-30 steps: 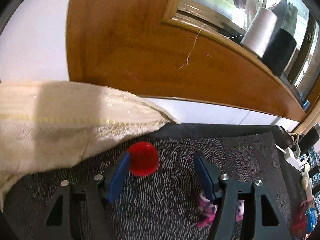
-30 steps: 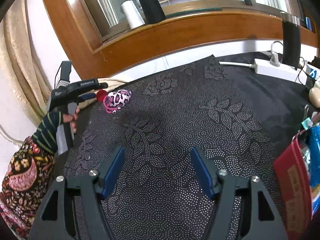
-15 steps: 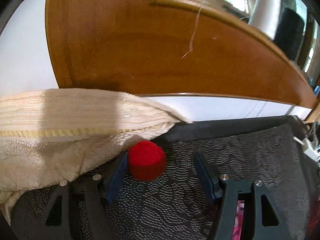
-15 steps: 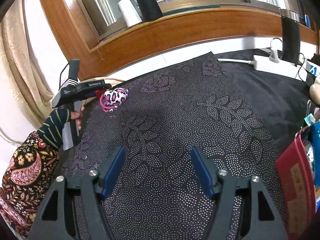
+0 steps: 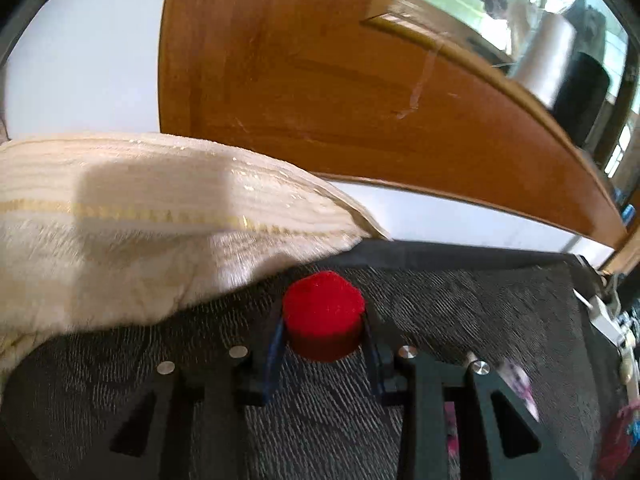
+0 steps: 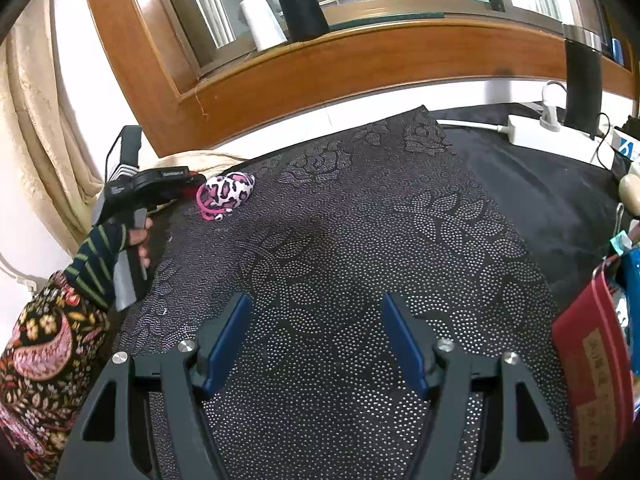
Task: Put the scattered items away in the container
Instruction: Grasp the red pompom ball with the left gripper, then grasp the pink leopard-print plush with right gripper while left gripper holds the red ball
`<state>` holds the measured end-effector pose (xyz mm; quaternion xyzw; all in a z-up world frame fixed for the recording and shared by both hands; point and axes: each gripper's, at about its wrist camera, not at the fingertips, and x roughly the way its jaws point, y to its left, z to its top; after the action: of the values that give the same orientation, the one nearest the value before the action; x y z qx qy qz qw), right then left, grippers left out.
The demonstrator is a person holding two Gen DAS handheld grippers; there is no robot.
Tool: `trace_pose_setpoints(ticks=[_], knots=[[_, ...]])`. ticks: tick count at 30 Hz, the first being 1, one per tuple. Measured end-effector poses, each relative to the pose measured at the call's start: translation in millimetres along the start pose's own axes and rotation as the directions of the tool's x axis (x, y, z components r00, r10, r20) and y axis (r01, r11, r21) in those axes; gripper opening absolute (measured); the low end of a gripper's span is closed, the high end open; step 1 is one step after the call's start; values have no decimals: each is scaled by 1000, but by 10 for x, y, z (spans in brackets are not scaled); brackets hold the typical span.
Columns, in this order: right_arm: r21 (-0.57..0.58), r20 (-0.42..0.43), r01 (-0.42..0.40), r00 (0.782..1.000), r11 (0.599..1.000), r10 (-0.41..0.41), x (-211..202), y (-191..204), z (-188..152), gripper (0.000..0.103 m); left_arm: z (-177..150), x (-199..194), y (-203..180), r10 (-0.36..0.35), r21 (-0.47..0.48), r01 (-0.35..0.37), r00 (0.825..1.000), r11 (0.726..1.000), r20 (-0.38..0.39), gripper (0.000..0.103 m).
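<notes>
Dark patterned cloth [image 6: 360,220] under a wooden window frame.
Left gripper [image 5: 324,340] is clamped on the red pompom [image 5: 323,312] at 10 o'clock; right gripper [image 6: 316,336] gapes, holding nothing (container unseen). Next: lift, carry it.

Left claw [image 5: 324,332] clamped — right claw [image 6: 316,336] spread.

One red pom-pom [image 5: 323,312]; one leopard-print pouch [image 6: 229,192]; two thread cones on the far windowsill, one white [image 6: 262,22], one black [image 6: 302,10]; one white power strip [image 6: 552,136], far right.
</notes>
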<state>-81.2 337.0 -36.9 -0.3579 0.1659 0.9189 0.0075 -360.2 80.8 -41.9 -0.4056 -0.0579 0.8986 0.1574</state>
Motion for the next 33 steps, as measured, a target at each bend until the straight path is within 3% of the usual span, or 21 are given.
trace_pose_setpoints(ticks=[5,9,15,20,27,28,30,33], knots=[[2,-22,-8,1000,1000,8,49,59,14,72,-251,-316,-123,-36,27,37,999,999,-6,36],[1,-60,-43,997,999,42,143,178,124,72,-390,-649,-198,-63,51,62,997,997,31,36],[36,-98,-121,987,992,124,521,419,575,72,-383,-976,-270,-73,82,65,993,994,96,36],[55,-124,-155,979,986,161,997,652,955,72,-326,-1013,-156,-83,59,76,990,995,117,36],[106,-180,-177,964,979,194,1569,776,1114,71,-314,-940,-84,-78,37,75,992,996,100,36],[113,-190,-177,962,978,196,1628,782,1111,70,-323,-942,-86,-79,38,76,992,996,99,36],[119,-218,-173,956,978,196,1737,786,1085,54,-328,-932,-101,-81,42,77,992,996,96,36],[110,-232,-155,957,982,177,1791,781,1042,44,-354,-916,-136,-82,52,77,993,996,91,36]])
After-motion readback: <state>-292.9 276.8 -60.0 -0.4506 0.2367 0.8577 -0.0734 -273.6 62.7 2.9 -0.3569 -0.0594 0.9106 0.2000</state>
